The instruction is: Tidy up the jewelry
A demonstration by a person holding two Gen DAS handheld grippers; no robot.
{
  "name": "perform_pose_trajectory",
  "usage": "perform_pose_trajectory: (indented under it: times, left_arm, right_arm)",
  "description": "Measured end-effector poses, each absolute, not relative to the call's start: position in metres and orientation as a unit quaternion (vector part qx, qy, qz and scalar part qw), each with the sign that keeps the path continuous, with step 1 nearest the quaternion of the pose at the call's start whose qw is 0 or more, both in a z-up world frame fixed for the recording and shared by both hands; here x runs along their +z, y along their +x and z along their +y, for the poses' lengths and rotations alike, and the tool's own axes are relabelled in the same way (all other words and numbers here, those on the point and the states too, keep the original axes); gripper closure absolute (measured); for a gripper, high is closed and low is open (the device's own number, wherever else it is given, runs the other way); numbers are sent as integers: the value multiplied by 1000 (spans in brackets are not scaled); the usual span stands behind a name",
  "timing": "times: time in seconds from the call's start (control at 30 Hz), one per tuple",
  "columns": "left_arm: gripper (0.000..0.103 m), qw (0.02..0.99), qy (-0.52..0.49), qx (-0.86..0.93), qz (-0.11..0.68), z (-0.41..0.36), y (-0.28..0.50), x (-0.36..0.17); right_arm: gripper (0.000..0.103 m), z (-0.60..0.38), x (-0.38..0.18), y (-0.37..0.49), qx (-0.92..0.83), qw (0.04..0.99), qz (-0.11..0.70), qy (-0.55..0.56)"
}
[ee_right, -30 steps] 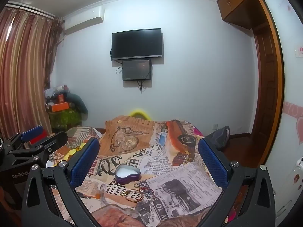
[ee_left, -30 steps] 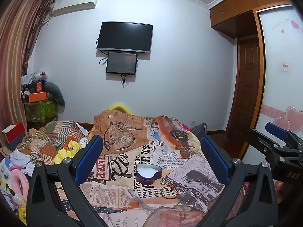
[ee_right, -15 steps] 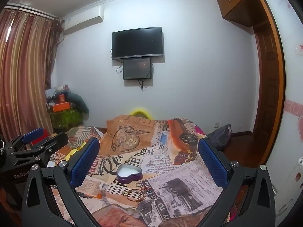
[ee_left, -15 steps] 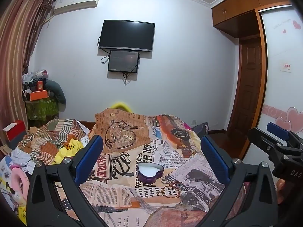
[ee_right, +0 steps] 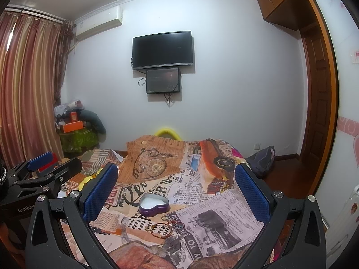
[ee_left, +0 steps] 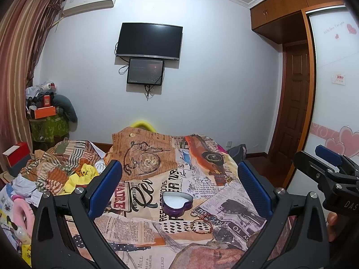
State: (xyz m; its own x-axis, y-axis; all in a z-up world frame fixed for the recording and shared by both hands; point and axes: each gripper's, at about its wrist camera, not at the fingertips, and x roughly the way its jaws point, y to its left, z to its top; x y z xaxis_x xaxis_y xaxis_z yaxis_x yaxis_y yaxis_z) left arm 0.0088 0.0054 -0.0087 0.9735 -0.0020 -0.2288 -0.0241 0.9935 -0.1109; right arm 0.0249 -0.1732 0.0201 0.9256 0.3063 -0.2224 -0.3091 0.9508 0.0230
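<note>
Left gripper (ee_left: 179, 186) — heart tin (ee_left: 177, 202) below

A home bedroom: bed (ee_left: 157, 201), wall television (ee_left: 149, 41), curtains (ee_right: 29, 85), wardrobe (ee_left: 332, 89).

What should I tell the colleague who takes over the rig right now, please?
Left tool: open, empty, above the bed.
Right tool: open, empty, alongside.
Heart-shaped tin: open on the printed bedspread, white lining showing, nothing visible inside.
Bracelets: loose on the cover just in front of the tin.
Done: nothing stowed.
Left: pick up each piece and put it in the tin.
</note>
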Motion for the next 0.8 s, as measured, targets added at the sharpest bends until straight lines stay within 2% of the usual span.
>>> perform_pose_trajectory:
  times: [0.8]
  left_arm:
    - [0,992,-55,5,116,5,8,-8]
  right_arm:
    - [0,-175,27,23,157,981,114,-5]
